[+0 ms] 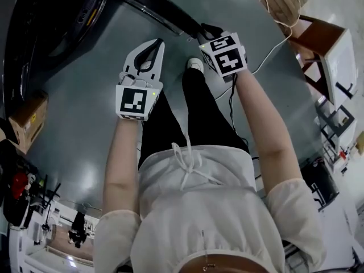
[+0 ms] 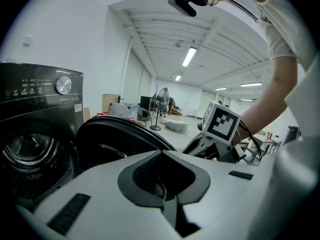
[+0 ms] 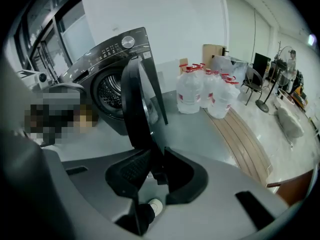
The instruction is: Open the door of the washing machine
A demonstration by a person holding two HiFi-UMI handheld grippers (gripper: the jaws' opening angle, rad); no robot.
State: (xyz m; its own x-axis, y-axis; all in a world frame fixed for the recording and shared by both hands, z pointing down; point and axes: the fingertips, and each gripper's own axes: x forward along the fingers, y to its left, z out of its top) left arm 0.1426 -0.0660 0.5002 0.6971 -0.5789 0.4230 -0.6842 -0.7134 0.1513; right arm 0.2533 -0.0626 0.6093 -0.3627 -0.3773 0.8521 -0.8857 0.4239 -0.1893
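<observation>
Head view: a person looks down over both forearms, and the task's things run from ten o'clock round to one o'clock.
Washing machine (image 1: 51, 21): a dark front-loader at ten o'clock. In the left gripper view its drum mouth (image 2: 25, 154) sits uncovered at nine o'clock.
Left gripper (image 1: 158, 43): at eleven o'clock, with its jaws brought together on nothing. It points toward the door and seems to be clear of it.
Door (image 1: 170, 17): already swung well out from the machine, it shows as a dark band from twelve to one o'clock. In the right gripper view it stands edge-on at eleven o'clock, in front of the drum.
Right gripper (image 1: 203, 34): at one o'clock, its pads are clamped on the door's free rim, and the rim runs down between them in that gripper's own view.
Handling: probably a stiff, fairly weighty disc of glass and plastic (nothing here should flex). It would turn only on its hinge, so it should follow an arc rather than a straight pull.
Surface: the rim looks glossy, so I judge it slippery under narrow pads.
Hold: the free rim opposite the hinge seems the best place, since it gives the most leverage. The pads should sit square across the rim's thickness.
Risk: a twist of the wrist could let the rim slide out, and pushing past the hinge stop could strain it.
</observation>
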